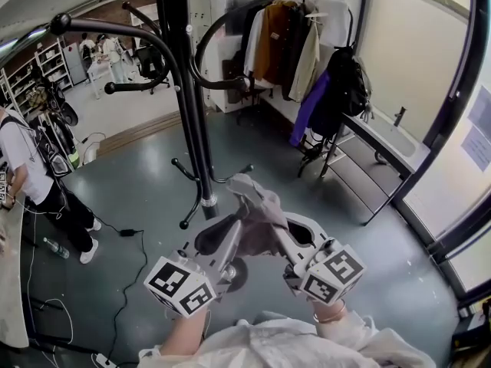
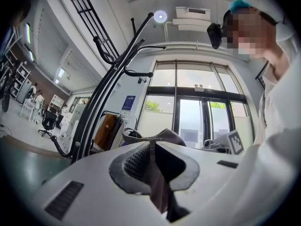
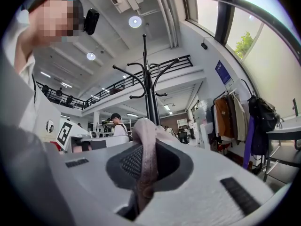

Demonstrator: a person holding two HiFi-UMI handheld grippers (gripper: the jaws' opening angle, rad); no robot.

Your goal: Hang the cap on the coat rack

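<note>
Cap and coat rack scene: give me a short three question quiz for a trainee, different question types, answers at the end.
1. True or false: the cap already hangs on the coat rack.
2. How many tools are shut on the cap? A none, B one, C two.
3. Fill in: in the head view, a black ___ hangs right of the jackets.
Key: 1 false, it is held in front of the rack. 2 C, the left tool and the right tool. 3 backpack.
</note>
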